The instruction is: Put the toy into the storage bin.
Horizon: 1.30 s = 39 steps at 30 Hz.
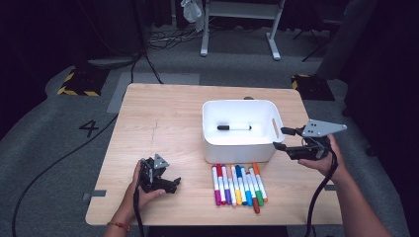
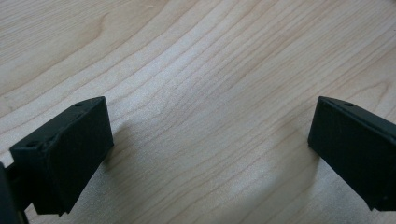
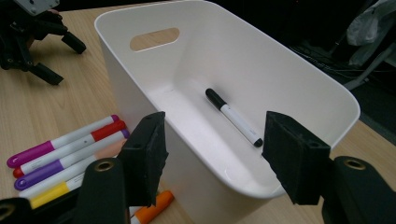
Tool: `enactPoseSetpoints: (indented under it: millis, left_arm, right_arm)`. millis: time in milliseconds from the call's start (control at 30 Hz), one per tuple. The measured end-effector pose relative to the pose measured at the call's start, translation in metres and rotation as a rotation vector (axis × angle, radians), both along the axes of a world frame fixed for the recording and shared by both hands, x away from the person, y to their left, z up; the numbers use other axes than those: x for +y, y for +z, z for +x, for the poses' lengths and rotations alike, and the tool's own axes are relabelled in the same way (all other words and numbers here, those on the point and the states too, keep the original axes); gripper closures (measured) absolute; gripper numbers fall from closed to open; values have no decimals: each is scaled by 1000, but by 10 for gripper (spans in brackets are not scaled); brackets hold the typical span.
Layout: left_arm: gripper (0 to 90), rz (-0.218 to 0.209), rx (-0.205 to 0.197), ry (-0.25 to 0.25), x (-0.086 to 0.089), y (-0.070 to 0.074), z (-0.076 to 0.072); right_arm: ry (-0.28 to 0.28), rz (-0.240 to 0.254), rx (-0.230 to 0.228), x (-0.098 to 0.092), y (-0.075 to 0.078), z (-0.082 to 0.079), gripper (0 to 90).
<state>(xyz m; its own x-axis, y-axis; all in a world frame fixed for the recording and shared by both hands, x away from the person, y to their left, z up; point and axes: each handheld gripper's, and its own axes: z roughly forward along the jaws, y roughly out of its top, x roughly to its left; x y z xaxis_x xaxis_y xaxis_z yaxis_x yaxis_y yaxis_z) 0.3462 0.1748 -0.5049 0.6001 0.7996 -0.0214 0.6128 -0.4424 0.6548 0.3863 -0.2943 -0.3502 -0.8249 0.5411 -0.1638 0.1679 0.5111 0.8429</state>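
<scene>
While the left tongs [image 1: 174, 183] rest low on the wooden surface [image 1: 163, 118] at lower left, jaws spread wide and empty, the row of coloured markers [image 1: 239, 184] lies at lower centre, just in front of the white bin [image 1: 241, 148]. Inside that bin, a black-capped marker [image 1: 234, 128] lies flat on the floor. At right, the right tongs [image 1: 281, 138] hang beside the bin's rim, partly open, gripping nothing.

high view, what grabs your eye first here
A white bin sits mid-table with one black-capped marker lying inside. A row of coloured markers lies on the wood just in front of it. The right gripper hovers open at the bin's right side.
</scene>
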Motion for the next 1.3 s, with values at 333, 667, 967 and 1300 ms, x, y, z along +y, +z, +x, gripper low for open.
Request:
enactPoseSetpoints:
  millis: [333, 667, 967, 1300]
  left_arm:
    - [0, 0, 0, -1, 0, 0, 0]
    - [1, 0, -1, 0, 0, 0, 0]
    - [2, 0, -1, 0, 0, 0, 0]
    - [2, 0, -1, 0, 0, 0, 0]
  right_arm:
    - [-11, 1, 34, -4, -41, -36, 401]
    - [-13, -32, 202, 15, -108, -31, 407]
    - [-29, -81, 247, 25, -133, -21, 425]
    - [-86, -116, 277, 14, -143, -11, 501]
